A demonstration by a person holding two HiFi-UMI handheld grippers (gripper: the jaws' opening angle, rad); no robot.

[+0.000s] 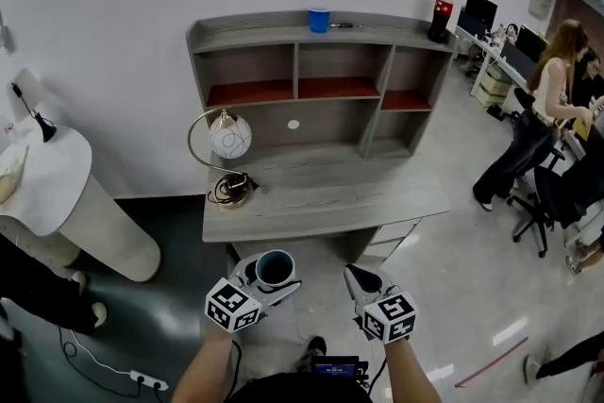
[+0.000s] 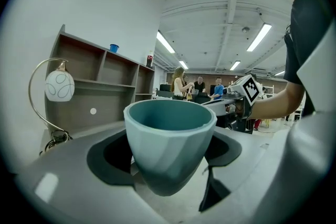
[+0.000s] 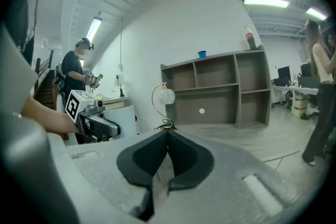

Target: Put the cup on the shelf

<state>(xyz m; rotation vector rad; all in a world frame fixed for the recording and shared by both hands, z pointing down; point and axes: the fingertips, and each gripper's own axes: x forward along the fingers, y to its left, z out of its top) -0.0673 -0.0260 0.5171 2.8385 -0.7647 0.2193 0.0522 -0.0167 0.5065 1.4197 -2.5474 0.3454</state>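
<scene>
Head steeply down; shelf shared

In front of you stands a grey wooden desk with a shelf unit rising along its back edge. At the left of the desk top stands a lamp with a round white shade, its cord bunched at the base. On the shelf unit's top board you have a small blue cup near the middle, a dark pen-like thing just to its right, and a dark bottle with a red label at the right end. The desk stands on the floor, where a white power strip lies at the lower left.
</scene>
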